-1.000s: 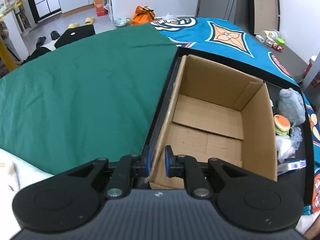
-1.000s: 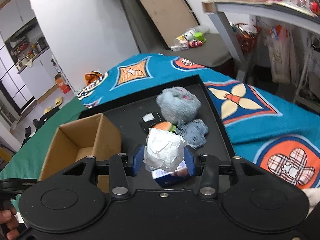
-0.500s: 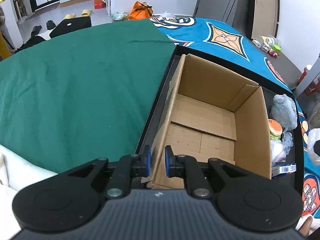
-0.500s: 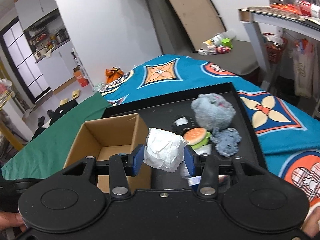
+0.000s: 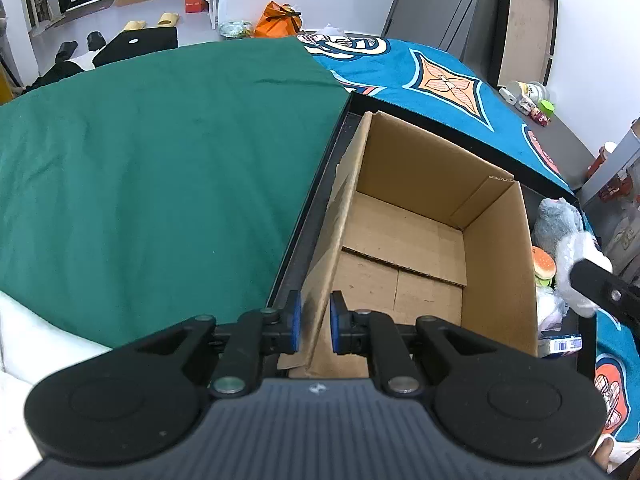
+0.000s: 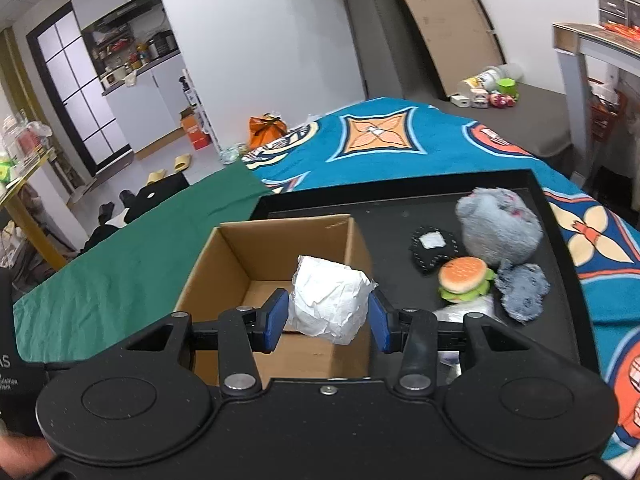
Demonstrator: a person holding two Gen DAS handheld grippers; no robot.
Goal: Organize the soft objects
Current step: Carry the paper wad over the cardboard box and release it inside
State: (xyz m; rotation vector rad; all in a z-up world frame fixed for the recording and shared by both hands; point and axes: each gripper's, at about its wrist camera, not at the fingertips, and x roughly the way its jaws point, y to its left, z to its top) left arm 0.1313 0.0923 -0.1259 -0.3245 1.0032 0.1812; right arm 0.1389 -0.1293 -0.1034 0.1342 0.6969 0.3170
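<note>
An open, empty cardboard box (image 5: 404,236) stands at the left end of a black tray (image 6: 400,196). My left gripper (image 5: 316,322) is shut on the box's near left wall. My right gripper (image 6: 329,316) is shut on a white crumpled soft bundle (image 6: 330,300) and holds it above the box's (image 6: 256,256) near right corner. The same bundle (image 5: 576,256) shows at the right edge of the left wrist view. On the tray to the right lie a grey plush (image 6: 498,226), a burger toy (image 6: 464,278), a blue-grey fuzzy piece (image 6: 522,292) and a black pad with a white patch (image 6: 430,248).
The tray rests on a blue patterned blanket (image 6: 400,132), with a green cloth (image 5: 160,160) to its left. A small blue-and-white carton (image 5: 560,344) lies by the box's right wall. A person's hand (image 6: 20,452) shows at the lower left of the right wrist view.
My right gripper has carried the white bundle leftward from above the toys to above the box's corner, and it has come into the left wrist view. The left gripper keeps its hold on the box wall.
</note>
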